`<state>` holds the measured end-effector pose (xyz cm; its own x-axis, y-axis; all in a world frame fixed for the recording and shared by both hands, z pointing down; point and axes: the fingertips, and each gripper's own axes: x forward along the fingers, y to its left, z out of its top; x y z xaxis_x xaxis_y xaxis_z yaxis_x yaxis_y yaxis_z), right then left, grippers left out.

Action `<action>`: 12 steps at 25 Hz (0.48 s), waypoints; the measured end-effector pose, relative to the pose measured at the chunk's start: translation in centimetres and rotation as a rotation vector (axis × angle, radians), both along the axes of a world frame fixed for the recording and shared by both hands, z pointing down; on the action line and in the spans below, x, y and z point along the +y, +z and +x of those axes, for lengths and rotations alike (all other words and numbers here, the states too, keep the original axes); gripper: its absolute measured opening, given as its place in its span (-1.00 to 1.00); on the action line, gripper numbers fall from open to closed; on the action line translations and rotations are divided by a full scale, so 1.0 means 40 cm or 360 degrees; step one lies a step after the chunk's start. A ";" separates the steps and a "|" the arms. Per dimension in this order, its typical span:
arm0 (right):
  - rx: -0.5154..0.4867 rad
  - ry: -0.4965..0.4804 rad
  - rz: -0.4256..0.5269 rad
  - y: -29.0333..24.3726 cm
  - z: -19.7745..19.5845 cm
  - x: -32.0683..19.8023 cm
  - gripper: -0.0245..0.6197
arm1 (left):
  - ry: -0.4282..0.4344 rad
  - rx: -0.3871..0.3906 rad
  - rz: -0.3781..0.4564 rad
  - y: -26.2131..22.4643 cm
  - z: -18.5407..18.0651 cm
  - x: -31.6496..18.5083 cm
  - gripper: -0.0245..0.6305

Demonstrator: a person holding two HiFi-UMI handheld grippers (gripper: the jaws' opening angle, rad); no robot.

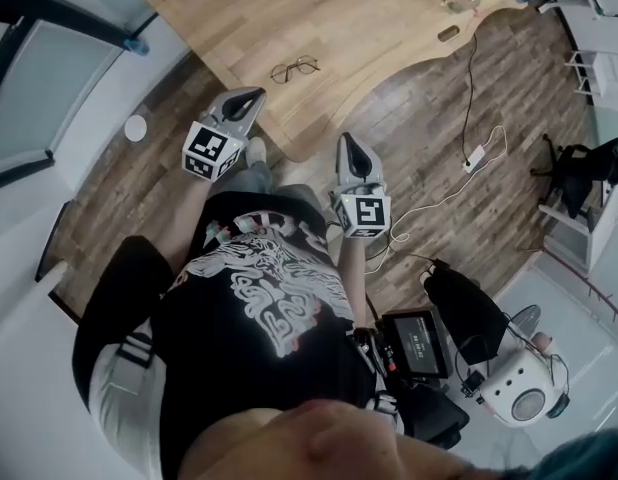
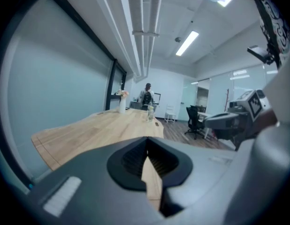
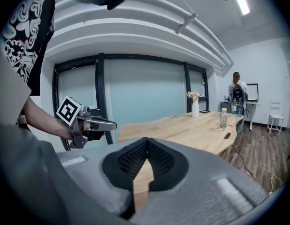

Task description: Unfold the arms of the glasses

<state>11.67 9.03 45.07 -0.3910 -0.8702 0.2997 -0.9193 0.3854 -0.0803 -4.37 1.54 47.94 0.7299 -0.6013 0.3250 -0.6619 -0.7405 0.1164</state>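
Thin dark wire-rimmed glasses (image 1: 294, 68) lie on the light wooden table (image 1: 369, 28), close to its near edge. They are too small to tell how the arms stand, and neither gripper view shows them. My left gripper (image 1: 255, 95) is shut and empty, its tip just over the table's near edge, short of the glasses. Over the floor and a little further back, my right gripper (image 1: 347, 141) is also shut and empty. In the gripper views, each gripper's own jaws meet with nothing between them: left gripper (image 2: 146, 148), right gripper (image 3: 146, 144). Each view also shows the other gripper: the right gripper (image 2: 225, 121) and the left gripper (image 3: 95, 123).
A plastic bottle (image 1: 459, 1) and a small dark object (image 1: 448, 33) sit at the table's far end, near a white vase (image 3: 195, 108). A power strip with cables (image 1: 474, 158) lies on the wood floor. An office chair (image 1: 579, 163) stands right. A person (image 3: 236, 90) stands far back.
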 end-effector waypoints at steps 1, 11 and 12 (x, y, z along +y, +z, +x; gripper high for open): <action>0.0001 -0.0010 -0.0011 0.005 0.001 -0.016 -0.93 | -0.0006 -0.0005 -0.0005 0.005 0.003 -0.013 -0.96; 0.0001 -0.0313 -0.0060 0.059 -0.003 -0.220 -0.93 | -0.0171 -0.0107 -0.0098 0.107 0.017 -0.159 -0.96; -0.0010 -0.0349 -0.0058 0.057 -0.002 -0.241 -0.93 | -0.0193 -0.0117 -0.0106 0.106 0.018 -0.169 -0.96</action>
